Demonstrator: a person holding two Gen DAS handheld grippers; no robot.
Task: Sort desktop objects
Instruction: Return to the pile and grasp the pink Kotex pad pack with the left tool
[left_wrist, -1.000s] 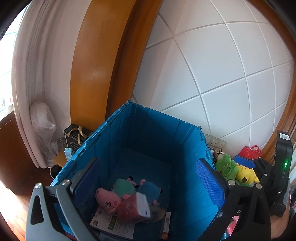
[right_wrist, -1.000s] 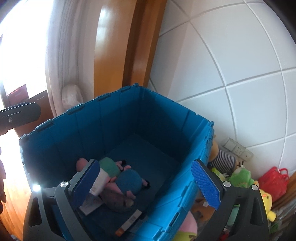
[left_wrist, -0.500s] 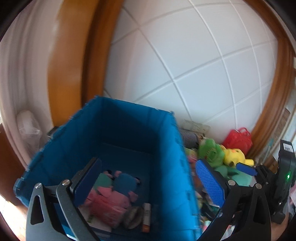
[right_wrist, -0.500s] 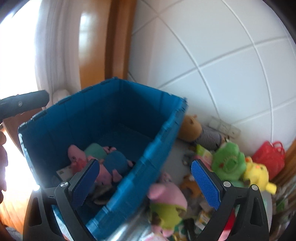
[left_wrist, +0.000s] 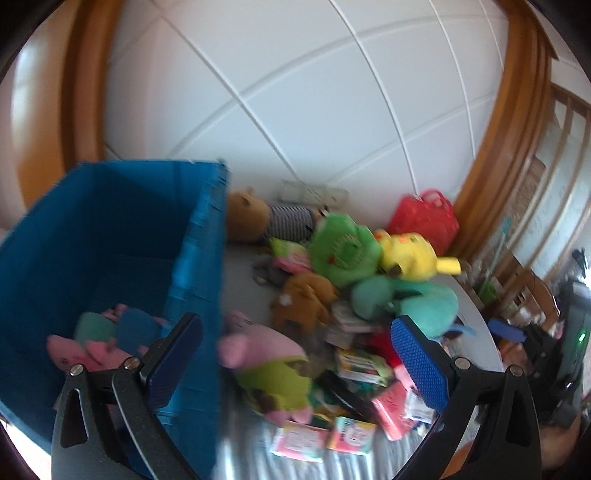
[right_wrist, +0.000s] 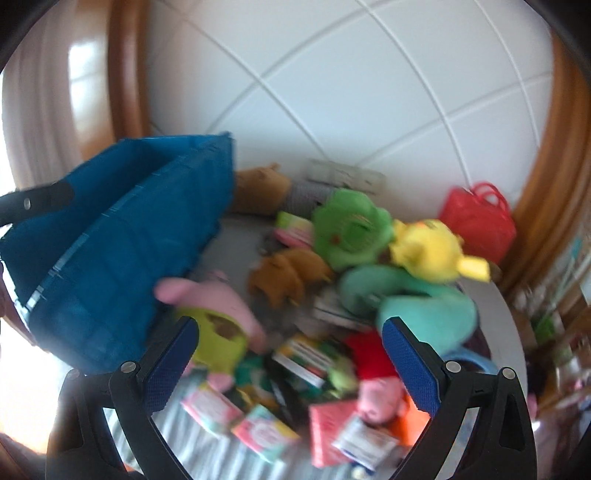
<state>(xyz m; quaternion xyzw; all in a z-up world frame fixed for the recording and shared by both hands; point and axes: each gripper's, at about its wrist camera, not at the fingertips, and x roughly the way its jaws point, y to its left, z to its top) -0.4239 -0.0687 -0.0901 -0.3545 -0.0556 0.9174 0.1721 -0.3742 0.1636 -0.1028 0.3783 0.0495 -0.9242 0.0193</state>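
Left wrist view: the left tool (left_wrist: 295, 354) is spread wide with nothing between its pads. The blue bin (left_wrist: 110, 258) fills 9 o'clock; a few pink and blue plush toys (left_wrist: 107, 339) lie on its floor. Right of the bin, from 12 to 4 o'clock, the table (left_wrist: 240, 273) carries a loose heap: a pink pig in a green dress (left_wrist: 269, 365) just outside the bin wall, a green toy (left_wrist: 343, 247), a yellow toy (left_wrist: 410, 254), a teal toy (left_wrist: 406, 299) and small packets (left_wrist: 351, 435). The tool seems aimed at the pig, likely because it lies nearest the bin.

Right wrist view: the right tool (right_wrist: 290, 363) is likewise wide open and empty. The bin sits at 9 o'clock, the pig at 8 o'clock beside its wall, packets at 6. The picture is blurred, so finer detail is lost.
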